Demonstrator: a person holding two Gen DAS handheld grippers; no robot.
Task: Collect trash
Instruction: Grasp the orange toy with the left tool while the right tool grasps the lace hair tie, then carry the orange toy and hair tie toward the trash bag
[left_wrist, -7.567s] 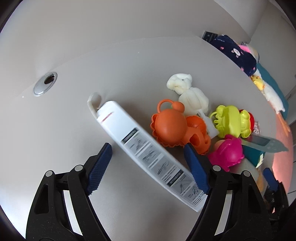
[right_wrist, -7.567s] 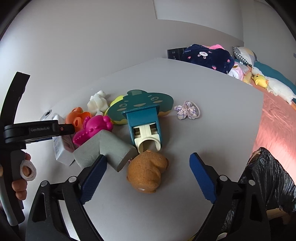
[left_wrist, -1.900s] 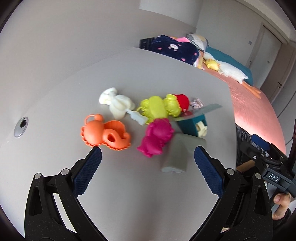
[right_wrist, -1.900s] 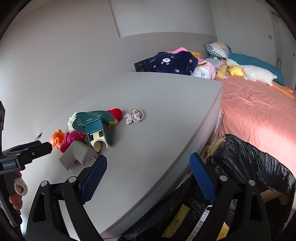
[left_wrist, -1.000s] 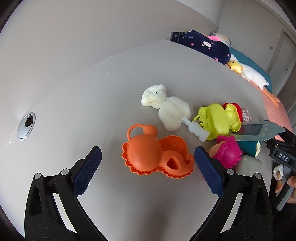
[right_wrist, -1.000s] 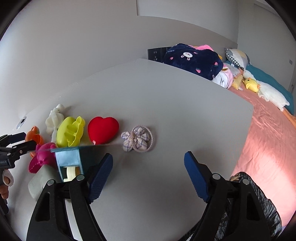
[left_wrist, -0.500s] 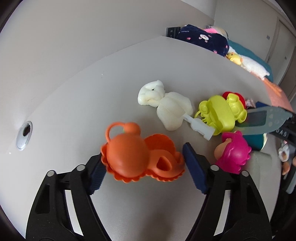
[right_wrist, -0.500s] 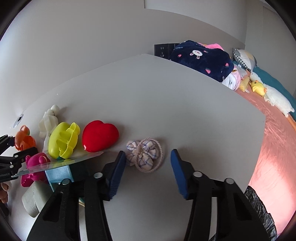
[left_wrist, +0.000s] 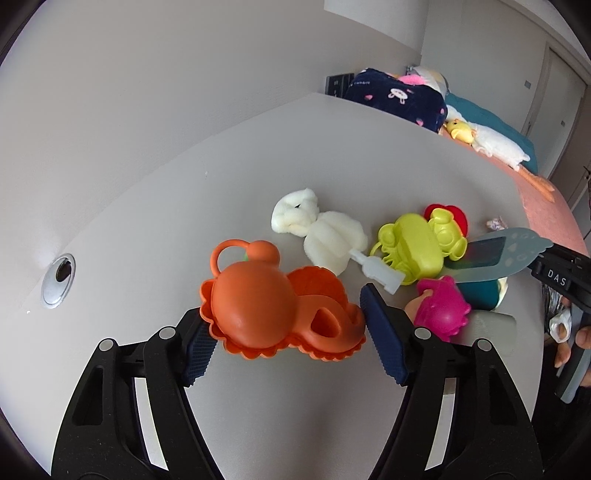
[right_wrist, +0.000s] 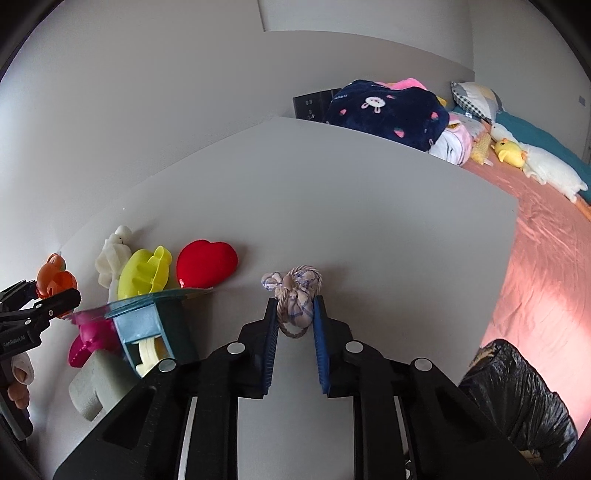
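Trash bag (right_wrist: 517, 398) beside table (right_wrist: 332, 206); its contents cannot be seen.

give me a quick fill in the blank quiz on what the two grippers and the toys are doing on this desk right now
1. The right gripper is shut on the plaid fabric ____.
2. The left gripper's pads sit on either side of the ____ toy.
3. Beside the yellow-green toy lies a red ____.
4. The black trash bag sits off the desk's ____ edge in the right wrist view.

Answers: bundle; orange; heart; right
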